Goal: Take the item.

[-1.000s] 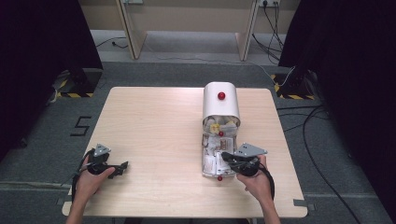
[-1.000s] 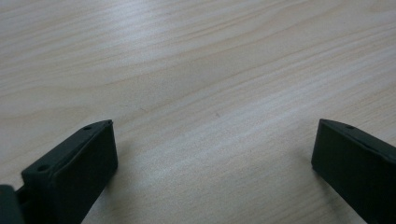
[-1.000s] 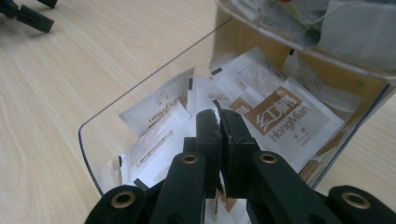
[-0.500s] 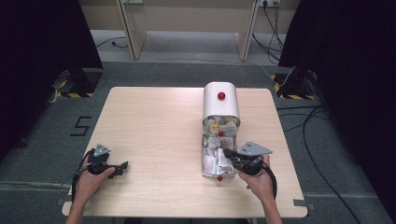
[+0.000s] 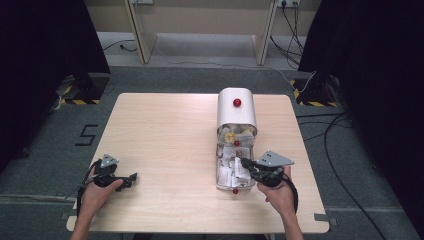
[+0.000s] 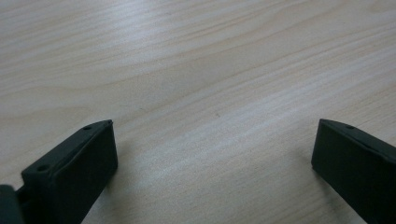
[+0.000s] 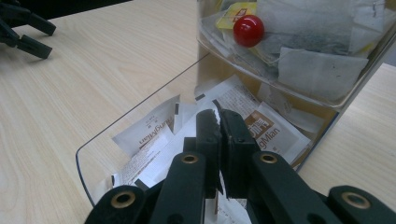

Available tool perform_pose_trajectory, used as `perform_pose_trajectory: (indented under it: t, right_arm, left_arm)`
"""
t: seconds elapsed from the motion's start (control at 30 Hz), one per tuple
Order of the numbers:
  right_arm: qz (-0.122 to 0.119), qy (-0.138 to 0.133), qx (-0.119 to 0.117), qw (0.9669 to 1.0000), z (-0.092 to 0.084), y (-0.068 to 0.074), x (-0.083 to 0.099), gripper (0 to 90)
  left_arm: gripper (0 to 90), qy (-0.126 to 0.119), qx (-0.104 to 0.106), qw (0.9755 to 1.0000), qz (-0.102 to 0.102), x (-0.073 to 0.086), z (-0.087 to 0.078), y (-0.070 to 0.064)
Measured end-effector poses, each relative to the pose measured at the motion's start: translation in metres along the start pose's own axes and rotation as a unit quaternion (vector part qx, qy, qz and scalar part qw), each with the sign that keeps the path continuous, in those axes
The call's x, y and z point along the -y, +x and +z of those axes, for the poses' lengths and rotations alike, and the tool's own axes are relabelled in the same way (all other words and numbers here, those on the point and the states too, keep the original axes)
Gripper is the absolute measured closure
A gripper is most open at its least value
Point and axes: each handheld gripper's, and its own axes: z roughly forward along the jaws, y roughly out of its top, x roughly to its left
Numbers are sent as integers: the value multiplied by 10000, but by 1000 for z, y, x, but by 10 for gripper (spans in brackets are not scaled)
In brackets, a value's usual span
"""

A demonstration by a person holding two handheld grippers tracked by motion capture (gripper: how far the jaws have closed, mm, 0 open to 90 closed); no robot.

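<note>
In the high view a light wooden table (image 5: 165,145) carries a container (image 5: 236,145) near its right edge. It has a white rounded cover (image 5: 236,112) at the far end with a red knob (image 5: 237,102), and a clear tray pulled out toward the person, full of paper sachets (image 5: 231,167). The right gripper (image 5: 248,164) reaches into this tray from the right, near the front edge of the table. The left gripper (image 5: 131,177) rests near the front left corner, well apart from the container.

In the left gripper view the two black jaws stand wide apart above bare table wood (image 6: 196,93), and nothing is between them.

In the right gripper view the jaws are pressed together, and a thin white sachet edge (image 7: 215,116) stands between them, so the right gripper (image 7: 219,116) seems to pinch one sachet. Below it, more sachets (image 7: 154,128) with brown print lie flat on the clear tray (image 7: 140,109). Behind, a second red knob (image 7: 248,30) sits on the clear front wall, with tea bags (image 7: 317,70) packed behind it. The left gripper (image 7: 25,30) shows at the far left corner.

I judge the step in hand is picking one sachet out of the open tray; the grip looks made, but the sachet is not lifted out yet. The next move calls for a straight lift over the low tray wall, keeping the pinch firm, because the paper is thin and can slip or drag a neighbour sachet with it.
</note>
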Motion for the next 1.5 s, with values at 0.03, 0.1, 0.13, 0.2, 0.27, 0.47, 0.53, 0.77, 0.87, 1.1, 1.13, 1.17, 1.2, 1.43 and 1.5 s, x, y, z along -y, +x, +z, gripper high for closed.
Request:
perform_pose_trajectory:
  t: [0.03, 0.1, 0.13, 0.2, 0.27, 0.47, 0.53, 0.77, 0.87, 1.1, 1.13, 1.17, 1.2, 1.43, 1.5]
  right_arm:
    - [-10, -3, 3, 10000, 0, 0, 0, 873]
    - [-6, -22, 9, 10000, -1, -1, -1, 873]
    - [-11, -28, 18, 10000, -2, -1, -1, 873]
    - [-3, -46, 32, 10000, -3, -1, -1, 873]
    - [0, -61, 43, 10000, -4, -2, -1, 872]
    - [25, -97, 77, 9999, -7, -4, -2, 872]
    - [33, -110, 85, 9999, -7, -4, -2, 873]
    - [37, -146, 122, 9998, -11, -7, -2, 872]
    - [55, -168, 144, 9997, -13, -8, -2, 872]
    - [73, -204, 186, 9996, -17, -11, -3, 872]
    - [79, -208, 192, 9996, -17, -11, -3, 872]
    - [84, -218, 198, 9995, -18, -11, -3, 872]
    - [86, -230, 207, 9995, -18, -11, -3, 871]
    - [104, -266, 255, 9993, -22, -15, -3, 871]
    - [125, -277, 265, 9992, -24, -15, -3, 870]
  left_arm:
    - [0, 0, 0, 10000, 0, 0, 0, 0]
    - [0, -1, 1, 10000, -1, 0, 0, 0]
    - [0, 1, 1, 10000, 0, 0, 0, 0]
    - [0, 1, 1, 10000, 0, 0, 0, 0]
    - [0, 0, 0, 10000, 0, 0, 0, 0]
    - [0, 1, 1, 10000, 0, 0, 0, 0]
    - [0, 0, 0, 10000, 0, 0, 0, 0]
    - [0, 1, 0, 10000, 0, 0, 0, 0]
    - [0, 2, 0, 10000, -1, 0, 0, 0]
    - [0, 4, 0, 10000, 0, 0, 0, 0]
    - [0, 0, -3, 10000, -2, 0, 0, 0]
    - [0, 3, 0, 10000, -1, 0, 0, 0]
    - [0, 1, -3, 10000, -1, 0, 0, 0]
    - [0, 3, -1, 10000, 0, 0, 0, 0]
    - [0, 3, 0, 10000, -2, 0, 0, 0]
